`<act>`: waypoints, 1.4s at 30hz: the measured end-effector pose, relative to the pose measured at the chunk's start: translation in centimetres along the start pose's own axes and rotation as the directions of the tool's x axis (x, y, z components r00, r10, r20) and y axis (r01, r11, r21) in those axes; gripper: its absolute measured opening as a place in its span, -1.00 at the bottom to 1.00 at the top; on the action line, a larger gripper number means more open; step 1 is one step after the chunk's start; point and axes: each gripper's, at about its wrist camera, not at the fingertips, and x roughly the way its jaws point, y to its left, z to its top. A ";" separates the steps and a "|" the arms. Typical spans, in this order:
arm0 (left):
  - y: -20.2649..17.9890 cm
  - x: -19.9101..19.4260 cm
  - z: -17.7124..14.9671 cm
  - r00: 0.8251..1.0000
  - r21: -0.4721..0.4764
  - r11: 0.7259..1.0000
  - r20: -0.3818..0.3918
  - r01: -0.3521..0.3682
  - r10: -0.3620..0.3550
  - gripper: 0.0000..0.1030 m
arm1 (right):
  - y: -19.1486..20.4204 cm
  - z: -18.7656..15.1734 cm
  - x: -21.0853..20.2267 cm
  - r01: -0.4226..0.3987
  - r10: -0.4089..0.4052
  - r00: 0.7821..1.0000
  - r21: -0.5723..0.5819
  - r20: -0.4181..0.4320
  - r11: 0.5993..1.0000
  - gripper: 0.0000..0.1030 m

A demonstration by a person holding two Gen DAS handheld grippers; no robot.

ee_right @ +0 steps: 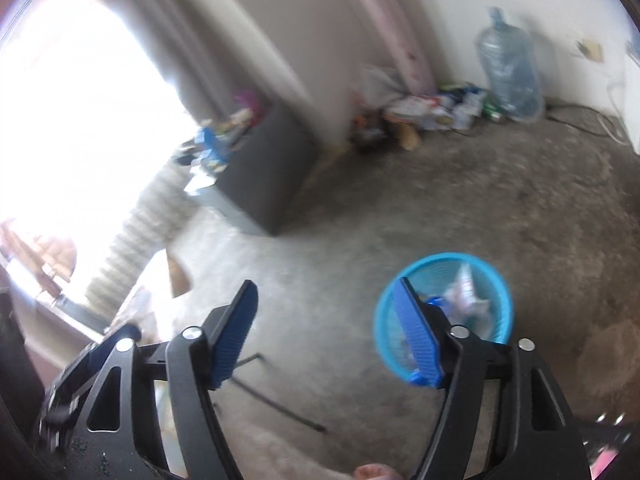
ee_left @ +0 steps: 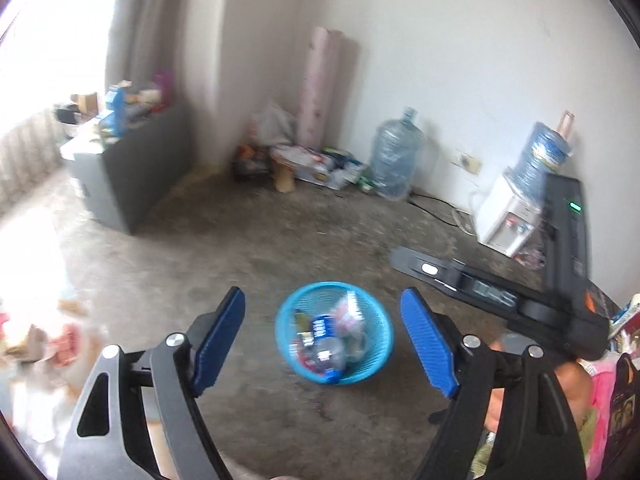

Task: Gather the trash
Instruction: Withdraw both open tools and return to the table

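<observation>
My left gripper (ee_left: 322, 316) and right gripper (ee_right: 326, 312) look alike: black angled arms with cut-out slots, round silver screws at the joints, and ribbed blue pads (ee_left: 428, 344) on the fingers. Bare skin shows behind them.

I can read no text, brand or number in either view; both are blurred by motion. In the blue basket (ee_left: 376, 354) there is a can (ee_left: 321, 329) with white marks on a dark blue label, but the letters are too smeared for me to read. The water jug (ee_left: 541, 151) on the dispenser has a blue and green printed label, also not readable. The boxes (ee_left: 326, 168) by the wall show print that I cannot make out.
</observation>
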 end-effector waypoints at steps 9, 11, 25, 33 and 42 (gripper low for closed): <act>7.9 -10.8 -4.5 0.978 -0.109 0.977 0.086 -0.182 0.192 0.59 | 8.5 -3.9 -0.8 -0.158 0.144 0.985 -0.168 -0.091 0.973 0.47; 9.8 -12.9 -5.8 0.967 -0.156 0.962 0.088 -0.224 0.239 0.59 | 9.6 -4.3 -0.7 -0.155 0.136 0.986 -0.204 -0.100 0.967 0.47; 21.8 -25.5 -14.4 0.845 -0.480 0.767 0.091 -0.427 0.528 0.59 | 14.4 -7.7 0.1 -0.219 0.181 0.968 -0.226 -0.176 0.949 0.47; 23.4 -22.5 -16.5 0.884 -0.480 0.785 0.044 -0.391 0.466 0.59 | 17.1 -9.6 2.0 -0.245 0.178 0.950 -0.259 -0.255 0.934 0.47; 26.5 -16.3 -16.0 0.926 -0.458 0.821 -0.012 -0.341 0.377 0.48 | 21.3 -10.1 7.1 -0.303 0.194 0.923 -0.318 -0.332 0.898 0.42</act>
